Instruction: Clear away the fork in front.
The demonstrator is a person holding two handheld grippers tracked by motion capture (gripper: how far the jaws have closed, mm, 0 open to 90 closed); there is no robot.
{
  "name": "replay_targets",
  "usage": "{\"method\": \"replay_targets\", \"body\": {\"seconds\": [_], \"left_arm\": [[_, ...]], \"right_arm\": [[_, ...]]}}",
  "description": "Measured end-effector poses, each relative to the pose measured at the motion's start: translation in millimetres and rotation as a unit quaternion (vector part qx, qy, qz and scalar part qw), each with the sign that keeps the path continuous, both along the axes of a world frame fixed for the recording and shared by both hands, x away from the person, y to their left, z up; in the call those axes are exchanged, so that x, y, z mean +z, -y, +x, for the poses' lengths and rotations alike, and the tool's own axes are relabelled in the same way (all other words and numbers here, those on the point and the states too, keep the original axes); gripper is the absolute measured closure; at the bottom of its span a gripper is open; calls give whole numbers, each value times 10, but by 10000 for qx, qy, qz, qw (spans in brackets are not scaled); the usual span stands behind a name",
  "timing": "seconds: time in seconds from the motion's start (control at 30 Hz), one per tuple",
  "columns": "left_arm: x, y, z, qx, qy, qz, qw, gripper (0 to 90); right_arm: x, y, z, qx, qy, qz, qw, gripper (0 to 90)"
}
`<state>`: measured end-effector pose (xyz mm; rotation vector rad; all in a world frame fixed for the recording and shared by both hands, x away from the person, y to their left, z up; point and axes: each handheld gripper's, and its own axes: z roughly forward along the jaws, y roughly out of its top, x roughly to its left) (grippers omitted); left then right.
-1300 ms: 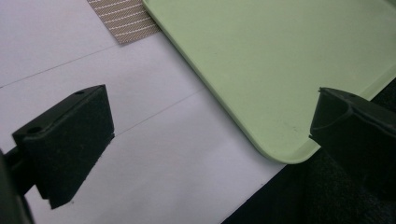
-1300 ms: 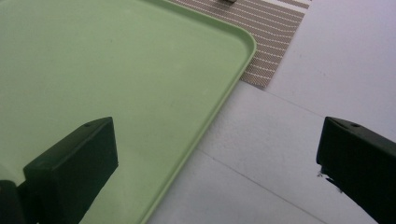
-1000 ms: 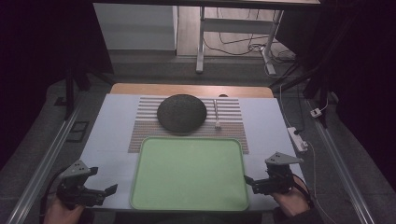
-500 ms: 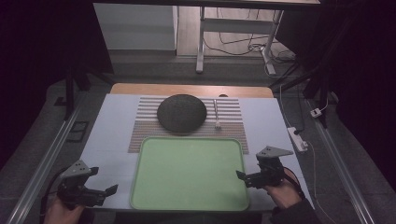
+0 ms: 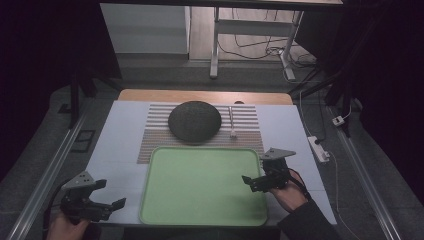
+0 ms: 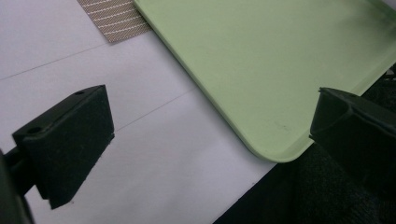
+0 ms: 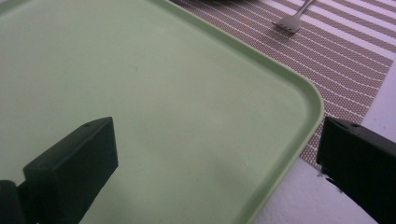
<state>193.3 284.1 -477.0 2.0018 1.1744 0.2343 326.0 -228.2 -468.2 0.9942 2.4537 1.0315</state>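
Observation:
A light green tray [image 5: 200, 200] lies at the table's front centre, with nothing on it. Behind it a dark round plate [image 5: 194, 121] and a fork [image 5: 232, 122] rest on a striped placemat [image 5: 247, 131]. My right gripper [image 5: 249, 184] hovers open over the tray's right edge. In the right gripper view the open gripper [image 7: 215, 158] straddles the tray's rounded corner [image 7: 308, 98], with the fork's tines [image 7: 287, 24] beyond. My left gripper [image 5: 111, 194] stands open on the white tabletop left of the tray. In the left gripper view its open jaws frame the tray's near corner [image 6: 275, 149].
A white power strip [image 5: 318, 148] lies at the table's right edge with a cable running back. A metal rail [image 5: 47, 175] runs along the left side. White tabletop [image 5: 120, 145] flanks the placemat on both sides.
My right gripper has moved left and slightly forward, from beside the tray to over its right edge. The left gripper has stayed in place.

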Motion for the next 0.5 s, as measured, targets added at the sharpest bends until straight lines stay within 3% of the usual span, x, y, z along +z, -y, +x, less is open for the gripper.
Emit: {"method": "replay_targets", "body": {"seconds": [0.23,0.43,0.5], "left_arm": [[-1,10,2,-23,-7,34,10000,0],[-3,4,7,-26,-24,14,10000,0],[-4,1,9,-28,-34,5,10000,0]], "right_arm": [[-36,-63,165,-86,-70,-49,9999,0],[-83,-142,372,-167,-112,-319,9993,0],[-109,-188,473,-306,-65,-405,9987,2]]}}
